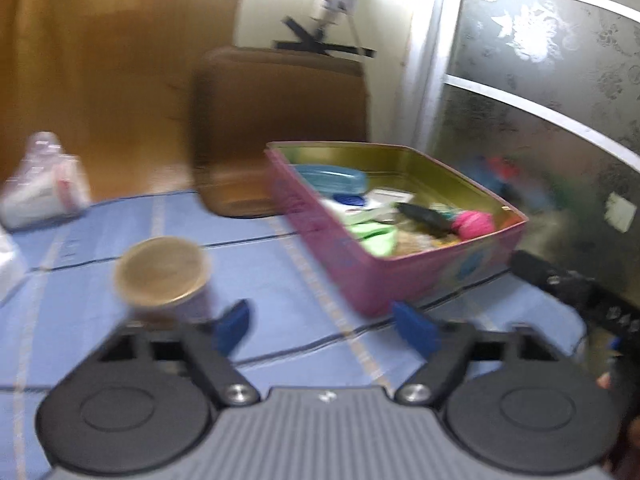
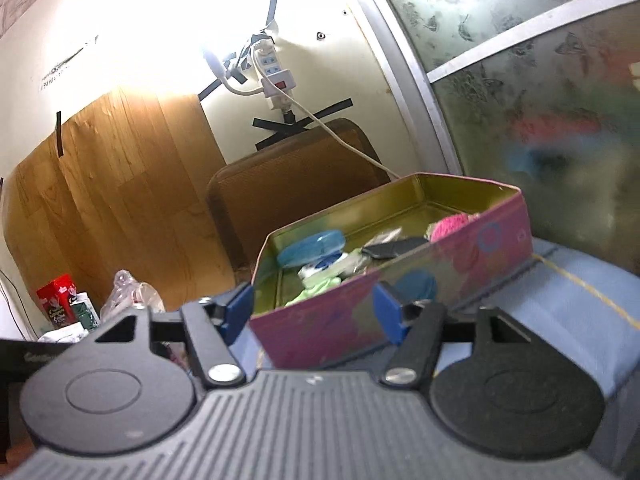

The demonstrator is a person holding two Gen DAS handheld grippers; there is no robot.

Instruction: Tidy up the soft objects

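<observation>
The left hand-held gripper [image 1: 326, 326] is spread wide and holds nothing; its blue fingertips [image 1: 414, 326] hang above the blue striped cloth [image 1: 280, 312] and touch no object. The right hand-held gripper [image 2: 314, 312] is also spread and empty, with its tips just before the near wall of the pink tin box [image 2: 360, 312] — I judge that it is approaching the box, not yet grasping.

The box stands open on the cloth, right of the middle, near the frosted glass door [image 1: 540, 100]. Probably it serves as the collecting place, because soft things already lie in it: a pink yarn ball [image 1: 474, 222] at the right end and a light green cloth [image 1: 374, 236] near the front wall, beside a blue oval case [image 1: 332, 180] and a dark object that I cannot identify.

To the left, well apart from the box, stands a round container with a golden lid [image 1: 162, 276]; farther left lies a plastic bag [image 1: 44, 184]. Behind the box a brown board [image 1: 280, 128] leans on the wall.
</observation>
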